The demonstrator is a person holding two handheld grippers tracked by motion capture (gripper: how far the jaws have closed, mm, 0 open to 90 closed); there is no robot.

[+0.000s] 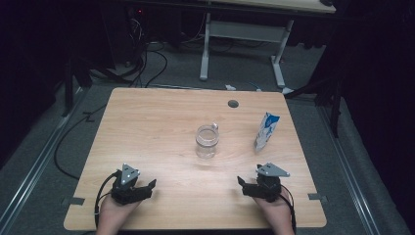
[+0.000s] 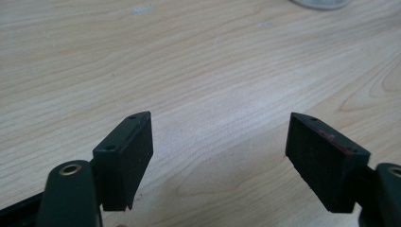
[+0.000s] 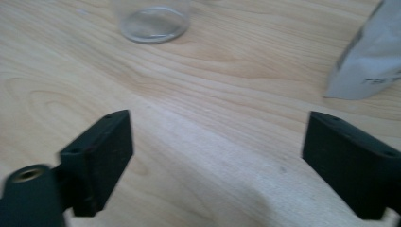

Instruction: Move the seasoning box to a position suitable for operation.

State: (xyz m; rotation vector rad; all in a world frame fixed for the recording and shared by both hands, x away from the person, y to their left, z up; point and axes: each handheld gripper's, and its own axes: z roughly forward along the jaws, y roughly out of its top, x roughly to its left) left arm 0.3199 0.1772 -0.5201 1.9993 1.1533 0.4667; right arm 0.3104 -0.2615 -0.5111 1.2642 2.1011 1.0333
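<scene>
- Light wooden rectangular table (image 1: pixel 161 122), seen from the high view; small dark round grommet hole (image 1: pixel 233 104) near the far edge, right of centre.
- Clear glass jar with a small handle at the rim (image 1: pixel 207 141), upright near the table's middle, slightly toward the far side. Looks empty, though contents cannot be told for sure.
- Blue-and-white paper carton (image 1: pixel 265 130), upright, to the right of the jar and well apart from it, near the table's right edge.
- Left black two-jaw gripper (image 1: pixel 147 188), held in the left hand (image 1: pixel 113 213) at the near left of the table, grey three-cornered plate on top. Jaws spread wide in the left gripper view, bare wood grain between them, nothing held. Low over the table; contact with the wood cannot be told.
- Left gripper (image 2: pixel 220 156) aimed across the tabletop; base of the glass jar (image 2: pixel 321 4) just cut off at the top edge of that view.
- Right black two-jaw gripper (image 1: pixel 243 185), held in the right hand (image 1: pixel 274 211) at the near right, also with a grey plate. Jaws wide apart, nothing between them but table surface.
- Right gripper (image 3: pixel 217 161) facing the jar's round base (image 3: pixel 153 23) at upper left and the carton's lower corner (image 3: pixel 369 61) at upper right; both well ahead of the jaws, neither touched.
- Grippers well apart from each other, jar roughly between them and farther out.
- Beyond the table: dark floor, cables, white desk legs (image 1: pixel 205 49).
</scene>
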